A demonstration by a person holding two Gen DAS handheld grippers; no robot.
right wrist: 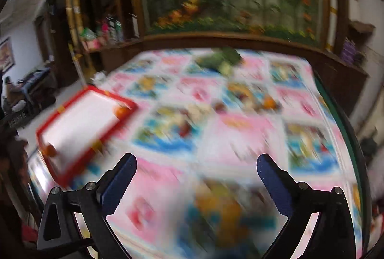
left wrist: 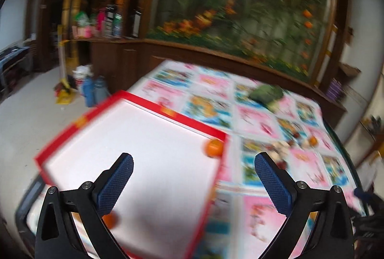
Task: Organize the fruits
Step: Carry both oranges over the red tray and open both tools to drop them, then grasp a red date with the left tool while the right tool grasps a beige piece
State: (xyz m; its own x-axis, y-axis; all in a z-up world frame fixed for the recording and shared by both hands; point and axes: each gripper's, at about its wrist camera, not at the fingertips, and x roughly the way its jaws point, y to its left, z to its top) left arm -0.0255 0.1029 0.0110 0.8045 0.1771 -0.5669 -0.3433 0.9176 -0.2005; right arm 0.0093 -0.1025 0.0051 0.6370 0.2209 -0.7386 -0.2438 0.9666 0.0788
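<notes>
A red-rimmed white tray [left wrist: 168, 112] lies on the table's left side. An orange fruit [left wrist: 213, 148] sits in its far right corner and another orange fruit [left wrist: 111, 219] near its front left, behind my left finger. My left gripper [left wrist: 194, 183] is open and empty over the tray. In the right wrist view, which is blurred, the tray [right wrist: 79, 153] holds the same two oranges [right wrist: 121, 111] [right wrist: 50, 150]. My right gripper [right wrist: 196, 184] is open and empty above the cloth. A loose orange [left wrist: 312, 140] [right wrist: 270, 102] lies on the cloth among small blurred items.
A table with a pink and blue patterned cloth [left wrist: 261, 119] fills the view. A green bundle [left wrist: 266, 93] [right wrist: 219, 58] lies at the far side. A wooden cabinet with a flower picture [left wrist: 240, 7] stands behind. The floor with bottles [left wrist: 92, 88] is at left.
</notes>
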